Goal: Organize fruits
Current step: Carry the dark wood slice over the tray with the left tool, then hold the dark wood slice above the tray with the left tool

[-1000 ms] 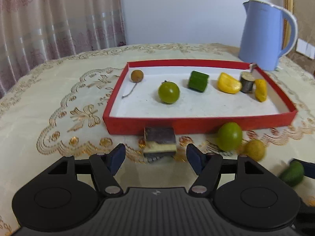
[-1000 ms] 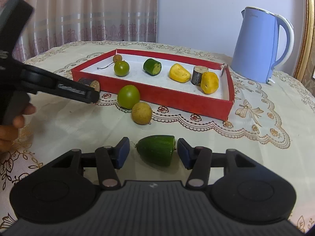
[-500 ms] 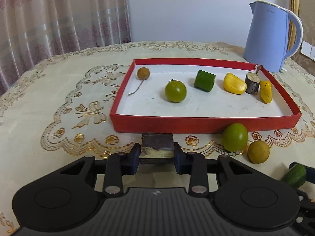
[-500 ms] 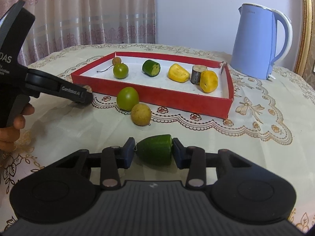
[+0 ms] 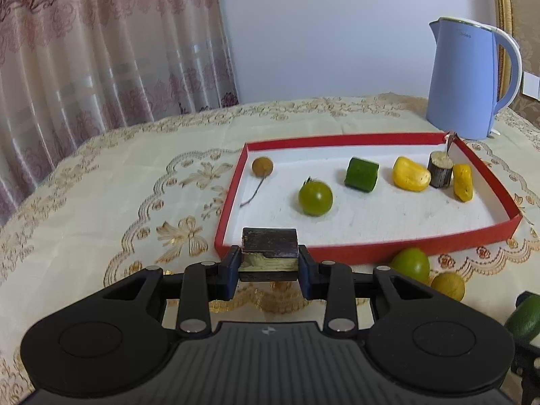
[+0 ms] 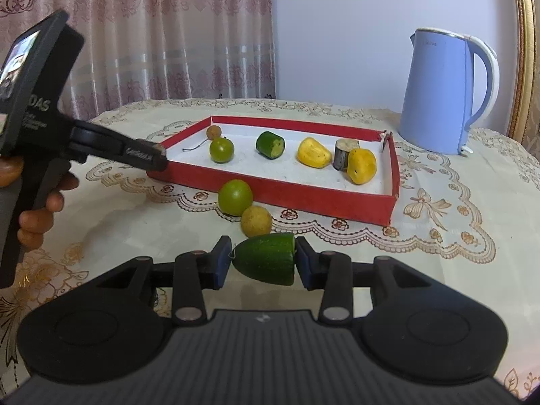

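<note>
The red tray (image 5: 368,248) has open white floor along its near side, at 6 o'clock from the green ball (image 5: 315,198). Fruit pieces fill the far row. A green fruit (image 6: 235,197) and a yellow one (image 6: 256,221) block the cloth just before the tray wall. The blue kettle (image 6: 442,91) stands at 1 o'clock.

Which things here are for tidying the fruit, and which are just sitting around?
For the job:
- red tray
- dark block in the left tongs
- green cucumber end in the right tongs
- green fruit and yellow fruit on the tablecloth
- pieces already in the tray

Just sitting around:
- blue kettle
- curtain
</note>
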The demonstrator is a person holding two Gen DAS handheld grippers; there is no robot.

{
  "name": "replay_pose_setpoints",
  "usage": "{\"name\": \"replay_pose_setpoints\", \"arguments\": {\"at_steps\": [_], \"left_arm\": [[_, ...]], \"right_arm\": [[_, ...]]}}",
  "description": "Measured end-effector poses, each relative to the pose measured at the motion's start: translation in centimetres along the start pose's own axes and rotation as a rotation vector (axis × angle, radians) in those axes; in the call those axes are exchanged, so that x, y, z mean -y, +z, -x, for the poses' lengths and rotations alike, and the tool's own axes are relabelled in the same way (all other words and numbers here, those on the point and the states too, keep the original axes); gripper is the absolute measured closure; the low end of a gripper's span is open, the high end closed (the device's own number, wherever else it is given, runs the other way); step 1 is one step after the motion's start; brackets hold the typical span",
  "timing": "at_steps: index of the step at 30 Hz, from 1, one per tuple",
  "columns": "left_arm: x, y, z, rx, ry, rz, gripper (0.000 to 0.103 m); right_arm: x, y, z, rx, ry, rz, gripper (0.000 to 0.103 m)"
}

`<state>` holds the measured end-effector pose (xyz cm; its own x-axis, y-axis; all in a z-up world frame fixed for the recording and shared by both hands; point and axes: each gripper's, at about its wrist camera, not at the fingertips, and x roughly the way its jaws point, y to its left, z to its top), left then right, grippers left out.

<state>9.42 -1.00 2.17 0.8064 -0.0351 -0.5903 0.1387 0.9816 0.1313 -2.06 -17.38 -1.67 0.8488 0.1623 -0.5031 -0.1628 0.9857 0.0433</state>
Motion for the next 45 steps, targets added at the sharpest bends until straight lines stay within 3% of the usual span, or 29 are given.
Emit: {"name": "replay_pose_setpoints", "arguments": {"at_steps": [10, 45], "left_arm": [[2.6, 3.0, -1.3, 0.043, 0.008, -0.064, 0.070], [5.4, 4.0, -3.7, 0.029, 0.051, -0.124, 0.070]], "right_arm": [[0.6, 0.2, 0.4, 0.012, 0.005, -0.016, 0.065], [1.0, 0.3, 1.0, 0.027, 0.020, -0.016, 0.065]]}}
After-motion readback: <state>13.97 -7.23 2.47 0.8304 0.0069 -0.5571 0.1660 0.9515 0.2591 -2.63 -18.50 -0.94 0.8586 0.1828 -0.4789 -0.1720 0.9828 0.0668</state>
